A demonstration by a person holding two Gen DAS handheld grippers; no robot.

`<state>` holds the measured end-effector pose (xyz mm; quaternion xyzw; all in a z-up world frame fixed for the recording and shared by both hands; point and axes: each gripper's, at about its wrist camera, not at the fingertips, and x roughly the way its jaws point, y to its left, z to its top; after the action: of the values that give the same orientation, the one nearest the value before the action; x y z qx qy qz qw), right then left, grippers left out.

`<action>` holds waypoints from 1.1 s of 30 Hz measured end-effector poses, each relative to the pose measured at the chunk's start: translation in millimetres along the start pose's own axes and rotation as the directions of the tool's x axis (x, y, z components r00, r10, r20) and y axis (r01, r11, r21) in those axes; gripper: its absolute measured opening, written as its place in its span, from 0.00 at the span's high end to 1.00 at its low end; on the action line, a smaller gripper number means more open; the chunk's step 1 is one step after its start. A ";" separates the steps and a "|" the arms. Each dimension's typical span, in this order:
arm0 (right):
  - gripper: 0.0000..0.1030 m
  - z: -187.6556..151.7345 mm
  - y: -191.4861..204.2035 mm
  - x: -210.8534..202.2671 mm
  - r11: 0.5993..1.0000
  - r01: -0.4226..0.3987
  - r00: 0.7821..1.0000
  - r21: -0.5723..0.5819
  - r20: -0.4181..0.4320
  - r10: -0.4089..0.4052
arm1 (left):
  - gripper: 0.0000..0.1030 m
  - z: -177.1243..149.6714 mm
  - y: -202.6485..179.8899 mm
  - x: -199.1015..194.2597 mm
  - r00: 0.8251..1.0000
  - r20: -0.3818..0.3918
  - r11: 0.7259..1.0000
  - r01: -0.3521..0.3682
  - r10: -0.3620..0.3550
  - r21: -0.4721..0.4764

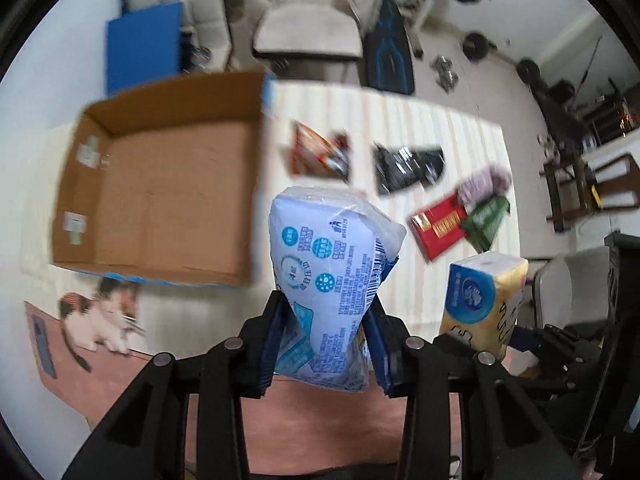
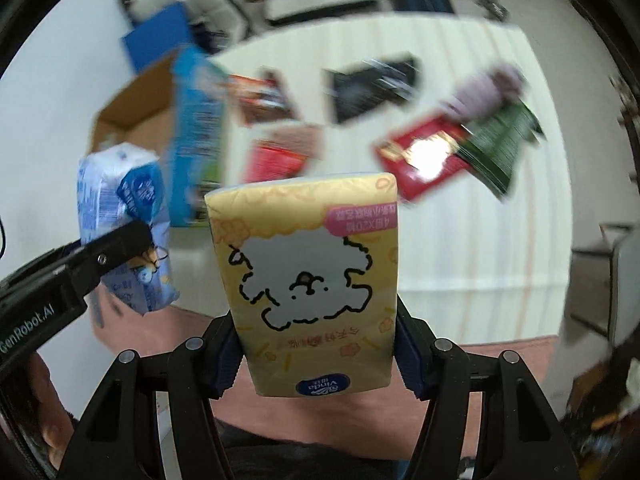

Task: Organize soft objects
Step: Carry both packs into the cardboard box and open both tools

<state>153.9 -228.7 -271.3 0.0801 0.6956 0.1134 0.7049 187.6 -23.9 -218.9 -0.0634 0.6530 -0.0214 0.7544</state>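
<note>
striped tablecloth below; blue tissue pack pinched btwn left hand-held gripper pads

We note the cardboard box on the table, at its left side. Right of the box lie a snack packet, then a dark packet. Further right, a flat packet lies with a fuzzy item and another packet against its right edge.

Two tissue packs are above the table: one between the left gripper's fingers, the other between the right gripper's, to its right.
</note>
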 end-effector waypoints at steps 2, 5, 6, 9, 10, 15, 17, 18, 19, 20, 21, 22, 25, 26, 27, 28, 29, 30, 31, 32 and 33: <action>0.36 17.4 48.5 5.4 0.999 -0.017 1.000 -0.038 0.018 0.018 | 0.65 10.0 25.3 -7.5 1.000 0.017 1.000 -0.012 0.012 -0.014; 0.36 39.2 111.4 5.9 0.996 -0.030 0.999 -0.085 0.037 0.033 | 0.65 33.5 71.0 -15.1 1.000 0.018 0.999 -0.018 0.019 -0.047; 0.36 45.4 129.3 9.7 0.995 -0.026 0.999 -0.093 0.041 0.030 | 0.65 43.7 89.2 -14.0 1.000 0.014 0.998 -0.024 0.025 -0.066; 0.36 74.6 184.7 30.5 0.993 -0.011 0.999 -0.114 0.040 0.015 | 0.65 72.6 134.5 -2.3 0.999 -0.008 0.995 -0.037 0.037 -0.096; 0.36 84.6 198.8 37.7 0.993 -0.003 0.999 -0.121 0.037 0.007 | 0.65 82.8 149.4 5.4 0.999 -0.021 0.994 -0.036 0.034 -0.104; 0.35 141.5 256.4 99.7 0.993 0.020 1.000 -0.119 0.017 -0.018 | 0.65 121.6 210.5 45.0 0.995 -0.099 0.992 -0.007 -0.005 -0.130; 0.35 164.4 266.9 129.7 0.994 0.036 0.999 -0.106 0.007 -0.035 | 0.65 133.3 228.4 64.6 0.991 -0.131 0.989 0.012 -0.031 -0.145; 0.35 174.9 272.6 147.1 0.994 0.047 0.999 -0.095 -0.002 -0.047 | 0.65 138.9 236.9 76.2 0.988 -0.147 0.987 0.030 -0.053 -0.157; 0.35 183.7 274.9 160.9 0.995 0.047 0.999 -0.088 -0.011 -0.048 | 0.65 144.4 244.7 87.9 0.984 -0.161 0.985 0.048 -0.075 -0.167; 0.35 191.0 279.8 173.3 0.996 0.050 0.998 -0.079 -0.019 -0.052 | 0.65 147.7 249.8 96.1 0.981 -0.174 0.983 0.053 -0.083 -0.174; 0.35 196.3 281.2 183.7 0.996 0.058 0.998 -0.074 -0.024 -0.060 | 0.65 152.3 254.5 106.1 0.979 -0.184 0.983 0.058 -0.090 -0.175; 0.35 202.9 283.8 195.3 0.995 0.067 0.997 -0.069 -0.030 -0.069 | 0.65 156.0 257.2 113.9 0.977 -0.192 0.983 0.061 -0.094 -0.171; 0.35 215.5 285.4 221.8 0.994 0.090 0.995 -0.059 -0.045 -0.092 | 0.64 166.0 260.7 137.0 0.970 -0.219 0.985 0.069 -0.102 -0.156; 0.35 219.9 286.8 231.2 0.994 0.095 0.994 -0.055 -0.052 -0.098 | 0.64 168.9 261.3 144.2 0.968 -0.228 0.986 0.071 -0.105 -0.153; 0.35 222.8 285.8 236.6 0.994 0.100 0.993 -0.053 -0.054 -0.103 | 0.62 171.5 260.9 150.4 0.965 -0.238 0.986 0.080 -0.114 -0.149; 0.35 226.6 286.9 242.7 0.993 0.109 0.992 -0.051 -0.056 -0.112 | 0.61 173.4 258.7 155.5 0.962 -0.247 0.986 0.086 -0.119 -0.143; 0.35 229.3 286.8 246.0 0.992 0.113 0.992 -0.048 -0.056 -0.116 | 0.60 175.3 258.1 159.5 0.961 -0.254 0.988 0.077 -0.110 -0.135; 0.35 232.2 287.7 250.2 0.993 0.113 0.992 -0.046 -0.055 -0.116 | 0.60 176.7 257.8 162.5 0.962 -0.256 0.990 0.063 -0.095 -0.128; 0.35 234.0 288.6 253.3 0.992 0.113 0.992 -0.046 -0.057 -0.116 | 0.59 178.1 257.0 164.4 0.963 -0.257 0.991 0.058 -0.087 -0.118; 0.35 237.0 289.8 257.5 0.992 0.115 0.991 -0.048 -0.064 -0.118 | 0.58 179.2 256.3 166.4 0.962 -0.261 0.992 0.054 -0.081 -0.111; 0.34 238.5 291.4 257.9 0.992 0.119 0.990 -0.051 -0.067 -0.122 | 0.54 179.6 255.9 167.3 0.960 -0.270 0.994 0.044 -0.071 -0.105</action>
<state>379.7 132.1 -436.0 0.0174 0.7207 0.0894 0.6872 376.5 222.7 -389.9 -0.1157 0.7489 -0.0198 0.6522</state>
